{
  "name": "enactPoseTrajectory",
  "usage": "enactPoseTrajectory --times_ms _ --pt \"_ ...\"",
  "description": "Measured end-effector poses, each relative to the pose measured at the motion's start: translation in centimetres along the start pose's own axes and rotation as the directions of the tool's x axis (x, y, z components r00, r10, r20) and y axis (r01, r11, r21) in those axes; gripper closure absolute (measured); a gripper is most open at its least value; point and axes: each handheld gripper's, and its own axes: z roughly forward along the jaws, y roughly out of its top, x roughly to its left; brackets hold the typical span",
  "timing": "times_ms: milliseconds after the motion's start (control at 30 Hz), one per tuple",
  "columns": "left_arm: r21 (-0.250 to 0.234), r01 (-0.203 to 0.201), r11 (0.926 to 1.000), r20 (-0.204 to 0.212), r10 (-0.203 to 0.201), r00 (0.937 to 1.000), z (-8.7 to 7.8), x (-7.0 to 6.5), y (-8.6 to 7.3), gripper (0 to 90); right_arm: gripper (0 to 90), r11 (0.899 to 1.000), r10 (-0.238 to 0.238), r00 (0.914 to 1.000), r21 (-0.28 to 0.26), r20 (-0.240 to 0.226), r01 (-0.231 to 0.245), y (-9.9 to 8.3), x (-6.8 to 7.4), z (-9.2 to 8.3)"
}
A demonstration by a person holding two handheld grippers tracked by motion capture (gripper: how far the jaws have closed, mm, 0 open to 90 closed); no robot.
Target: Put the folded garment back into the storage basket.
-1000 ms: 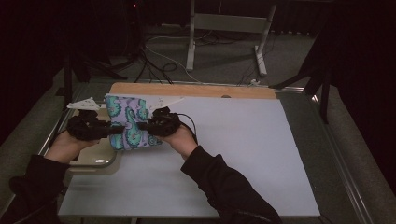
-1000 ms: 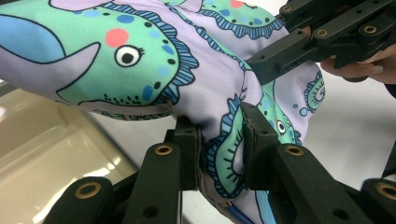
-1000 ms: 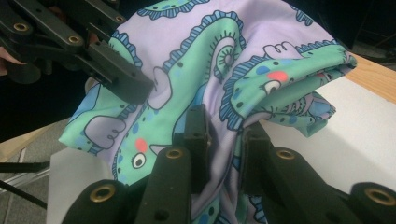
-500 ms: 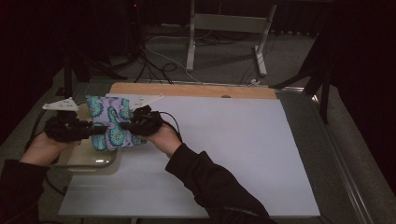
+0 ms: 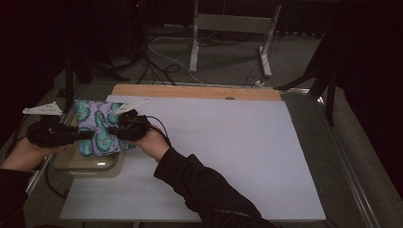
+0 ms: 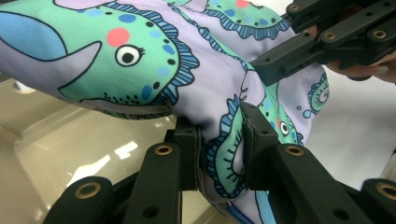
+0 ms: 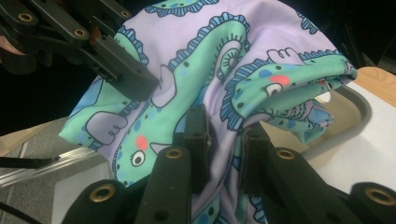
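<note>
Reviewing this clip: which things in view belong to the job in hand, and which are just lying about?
In the job:
- patterned cloth, pinched by both grippers
- left gripper, shut on the cloth
- right gripper, shut on the cloth
- clear tray, under the cloth

Just lying about:
- white sheet on the table
- wooden board along its far edge
- metal stand and cables on the floor

A soft woven cloth (image 6: 154,56), printed with dinosaurs and faintly sheened, is seen above a glossy, translucent plastic tray (image 6: 70,140). Matt black plastic tools (image 6: 219,154) carry brass-coloured rivets; the surface (image 5: 237,142) is covered in matt white sheet, edged by bare wood.
</note>
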Motion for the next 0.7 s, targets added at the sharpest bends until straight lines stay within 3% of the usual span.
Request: enactPoseTrajectory --times_ms 400,600,700 --pt "0.003 0.011 0.9999 -0.029 -0.011 0.9995 -2.4 2.2 -0.9 72.3 77.5 1.000 0.001 0.9998 -0.027 0.020 0.000 1.4 1.8 2.8" --pt "0.031 0.014 0.9994 -0.048 -0.013 0.9988 -2.3 3.4 -1.2 72.3 77.5 1.000 -0.001 0.9988 -0.027 0.049 0.002 1.2 2.5 4.4" --pt "0.044 0.017 0.9989 -0.066 -0.014 0.9977 -2.0 4.0 -1.2 72.3 77.5 0.999 0.034 0.9972 -0.034 0.066 -0.032 1.0 2.6 5.3"
